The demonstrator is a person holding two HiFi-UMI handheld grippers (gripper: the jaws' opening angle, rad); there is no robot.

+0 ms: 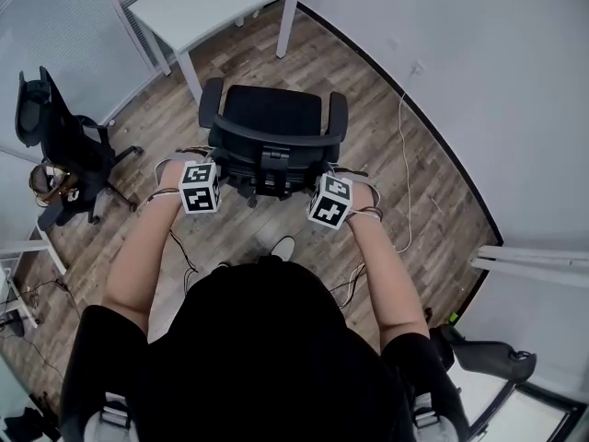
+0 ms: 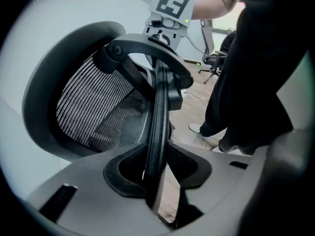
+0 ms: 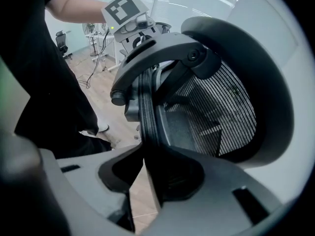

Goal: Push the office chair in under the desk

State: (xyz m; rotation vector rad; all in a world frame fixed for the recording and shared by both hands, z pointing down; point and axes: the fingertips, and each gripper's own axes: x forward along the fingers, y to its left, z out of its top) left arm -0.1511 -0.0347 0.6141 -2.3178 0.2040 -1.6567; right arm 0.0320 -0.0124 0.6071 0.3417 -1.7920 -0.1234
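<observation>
A black office chair point(image 1: 273, 115) stands on the wood floor with its seat facing the white desk point(image 1: 213, 3) at the top of the head view, a gap of floor between them. Its mesh backrest point(image 1: 268, 151) is nearest me. My left gripper point(image 1: 214, 161) is shut on the backrest's left edge point(image 2: 158, 117), which runs between the pads. On the opposite side, my right gripper point(image 1: 329, 168) is shut on the right edge point(image 3: 146, 122). The mesh point(image 2: 93, 107) shows beyond the jaws in both gripper views.
A second black chair point(image 1: 64, 145) stands at the left. A white cable point(image 1: 405, 173) trails along the floor by the curved right wall. Another white table's edge point(image 1: 534, 261) and a dark chair base point(image 1: 488, 357) sit at lower right.
</observation>
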